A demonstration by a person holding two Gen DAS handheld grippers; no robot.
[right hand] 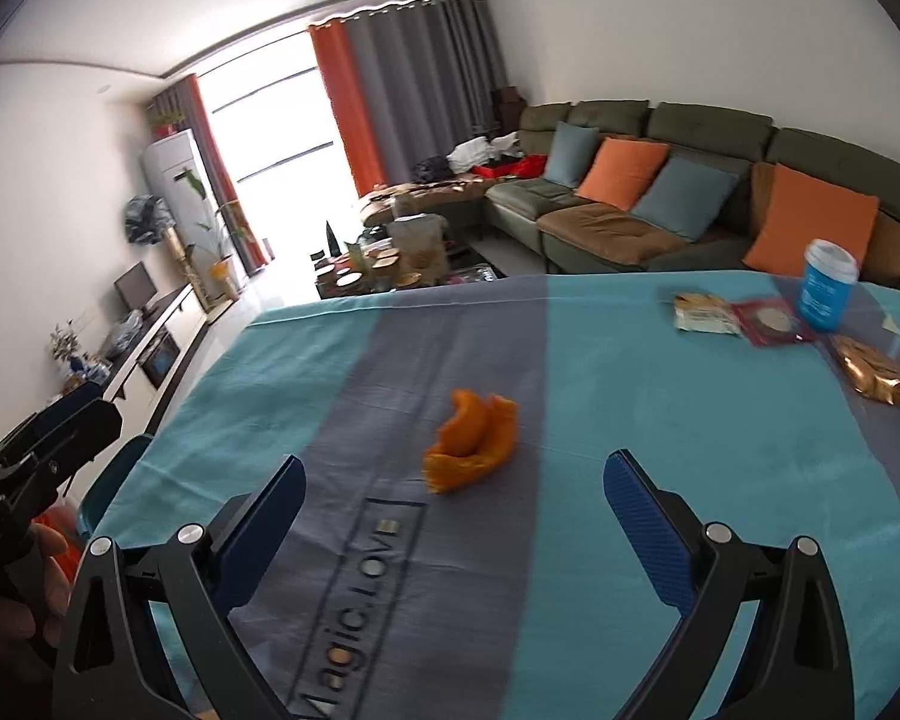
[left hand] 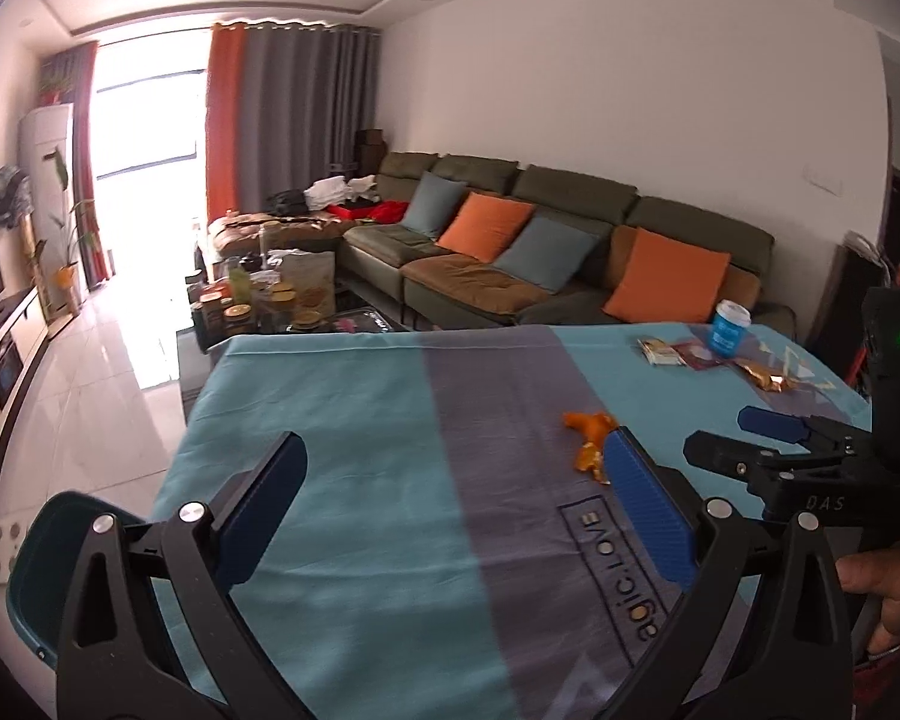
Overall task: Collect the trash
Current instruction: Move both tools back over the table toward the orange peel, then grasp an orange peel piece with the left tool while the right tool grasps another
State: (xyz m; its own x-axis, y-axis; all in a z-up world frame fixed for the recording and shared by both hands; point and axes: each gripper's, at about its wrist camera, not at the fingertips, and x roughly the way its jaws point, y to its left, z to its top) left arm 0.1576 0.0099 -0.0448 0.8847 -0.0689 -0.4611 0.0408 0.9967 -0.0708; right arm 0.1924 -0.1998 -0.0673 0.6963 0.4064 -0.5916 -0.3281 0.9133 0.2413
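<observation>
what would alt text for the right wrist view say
The open right claw hovers over a table covered in a teal and grey cloth, pointed at a curled piece of orange peel lying just ahead of it. Snack wrappers and a blue cup sit at the far right, with a living room sofa beyond.

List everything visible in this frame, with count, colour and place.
Orange peel: 1, orange, mid-table on the grey stripe.
Cup: 1, blue with white lid, far right of table.
Wrappers: 3, pale, red and gold, beside the cup.
Tablecloth: 1, teal and grey.
Sofa: 1, green, with orange and blue cushions, by the wall.
Coffee table: 1, cluttered, before the sofa.
Chair: 1, teal, table's left edge.
Left gripper: open, over the cloth.
Right gripper: open, just short of the peel.
</observation>
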